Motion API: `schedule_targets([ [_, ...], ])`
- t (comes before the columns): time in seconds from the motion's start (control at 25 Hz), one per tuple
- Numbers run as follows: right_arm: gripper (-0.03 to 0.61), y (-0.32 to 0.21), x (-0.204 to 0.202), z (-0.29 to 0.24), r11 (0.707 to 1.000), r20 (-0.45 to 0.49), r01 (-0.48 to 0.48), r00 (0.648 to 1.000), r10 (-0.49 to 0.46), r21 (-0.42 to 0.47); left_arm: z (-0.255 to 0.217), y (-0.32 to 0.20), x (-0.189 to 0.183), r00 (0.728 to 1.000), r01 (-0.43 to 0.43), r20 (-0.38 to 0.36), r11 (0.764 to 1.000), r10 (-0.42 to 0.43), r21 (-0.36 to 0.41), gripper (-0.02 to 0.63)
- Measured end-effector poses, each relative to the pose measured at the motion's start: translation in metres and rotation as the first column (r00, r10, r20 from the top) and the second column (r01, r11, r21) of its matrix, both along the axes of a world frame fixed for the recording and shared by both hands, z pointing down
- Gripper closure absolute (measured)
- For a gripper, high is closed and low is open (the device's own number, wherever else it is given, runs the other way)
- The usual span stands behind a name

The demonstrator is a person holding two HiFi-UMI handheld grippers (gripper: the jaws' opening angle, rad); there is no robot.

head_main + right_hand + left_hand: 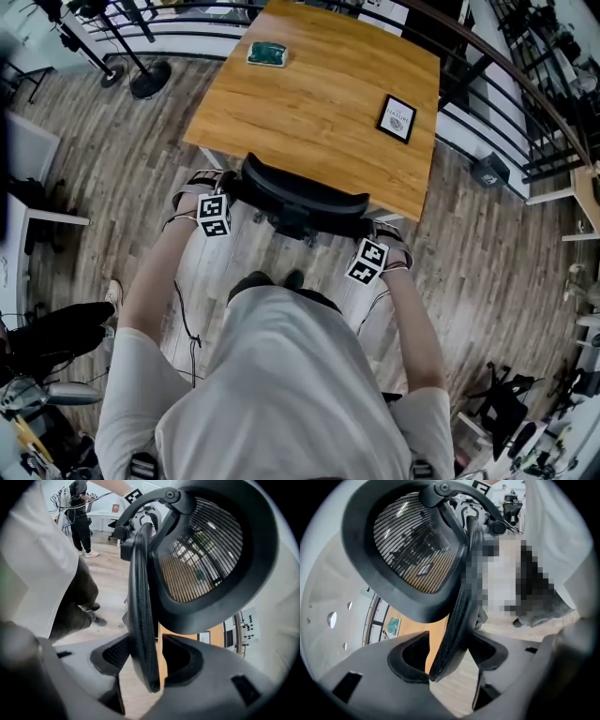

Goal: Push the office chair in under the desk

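The office chair [302,197] sits at 12 o'clock, tucked under the surface [319,103]. The left gripper [447,656] and right gripper [140,660] straddle its backrest, jaws apart; a jaw snagging on withdrawal could roll it back out.

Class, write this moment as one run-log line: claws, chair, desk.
left claw: open, straddling office chair backrest | right claw: open, straddling it too | backrest: at desk near edge

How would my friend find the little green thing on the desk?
Find the big wooden desk in front of the black chair. Near its far left corner lies a small flat green thing. The only other item there, a black-framed card, sits by the right edge.
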State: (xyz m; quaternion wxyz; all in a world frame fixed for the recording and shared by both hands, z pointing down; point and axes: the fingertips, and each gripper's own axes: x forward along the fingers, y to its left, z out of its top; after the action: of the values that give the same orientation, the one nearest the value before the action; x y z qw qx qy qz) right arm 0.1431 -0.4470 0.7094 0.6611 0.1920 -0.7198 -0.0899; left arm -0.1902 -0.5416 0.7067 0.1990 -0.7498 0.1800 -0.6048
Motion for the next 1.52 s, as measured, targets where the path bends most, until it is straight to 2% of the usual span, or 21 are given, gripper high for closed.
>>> schedule_targets([
  [0.2,0.388,0.008,-0.006,-0.017,1.000,0.020,-0.009,1.000,0.009,0.006,-0.021,0.014,0.002,0.999,-0.022,-0.041,1.000,0.022,-0.001,0.368],
  [0.4,0.388,0.011,-0.017,-0.048,0.997,0.100,-0.070,0.993,0.067,0.021,-0.044,0.027,0.009,0.992,-0.072,-0.103,0.997,0.072,0.002,0.369],
  [0.52,0.389,0.010,-0.022,-0.069,0.992,0.140,-0.119,0.984,0.111,0.050,-0.064,0.031,0.014,0.982,-0.088,-0.166,0.996,0.088,0.008,0.370],
  [0.64,0.390,0.005,-0.024,-0.096,0.975,0.207,-0.201,0.962,0.178,0.097,-0.096,0.028,0.019,0.964,-0.071,-0.253,0.997,0.078,0.036,0.389],
  [0.8,0.390,-0.005,-0.022,-0.131,0.932,0.292,-0.320,0.920,0.262,0.171,-0.140,0.016,0.022,0.925,-0.015,-0.378,0.997,0.040,0.070,0.420],
  [0.92,0.390,-0.014,-0.028,-0.153,0.911,0.353,-0.369,0.890,0.289,0.184,-0.168,0.005,0.021,0.880,0.021,-0.475,0.998,0.010,0.059,0.435],
  [1.0,0.398,-0.021,-0.032,-0.168,0.897,0.406,-0.403,0.862,0.304,0.182,-0.187,-0.004,0.024,0.840,0.046,-0.543,0.998,-0.011,0.051,0.443],
  [1.08,0.425,-0.023,-0.039,-0.182,0.881,0.466,-0.438,0.826,0.317,0.177,-0.203,-0.007,0.025,0.787,0.076,-0.615,0.997,-0.043,0.027,0.455],
  [1.16,0.448,-0.021,-0.048,-0.194,0.863,0.525,-0.473,0.787,0.324,0.176,-0.217,-0.004,0.022,0.721,0.105,-0.687,0.994,-0.087,-0.015,0.492],
  [1.24,0.508,-0.025,-0.053,-0.211,0.837,0.583,-0.513,0.745,0.324,0.190,-0.233,-0.005,0.022,0.656,0.123,-0.746,0.991,-0.114,-0.044,0.538],
  [1.28,0.530,-0.028,-0.054,-0.221,0.824,0.610,-0.531,0.725,0.320,0.199,-0.241,-0.006,0.024,0.632,0.125,-0.766,0.991,-0.119,-0.050,0.554],
  [1.44,0.555,-0.037,-0.057,-0.252,0.788,0.676,-0.562,0.684,0.273,0.251,-0.266,-0.011,0.033,0.576,0.131,-0.811,0.991,-0.102,-0.032,0.584],
  [1.52,0.563,-0.039,-0.058,-0.265,0.773,0.715,-0.580,0.653,0.251,0.259,-0.282,-0.014,0.039,0.542,0.135,-0.836,0.991,-0.085,-0.013,0.590],
])
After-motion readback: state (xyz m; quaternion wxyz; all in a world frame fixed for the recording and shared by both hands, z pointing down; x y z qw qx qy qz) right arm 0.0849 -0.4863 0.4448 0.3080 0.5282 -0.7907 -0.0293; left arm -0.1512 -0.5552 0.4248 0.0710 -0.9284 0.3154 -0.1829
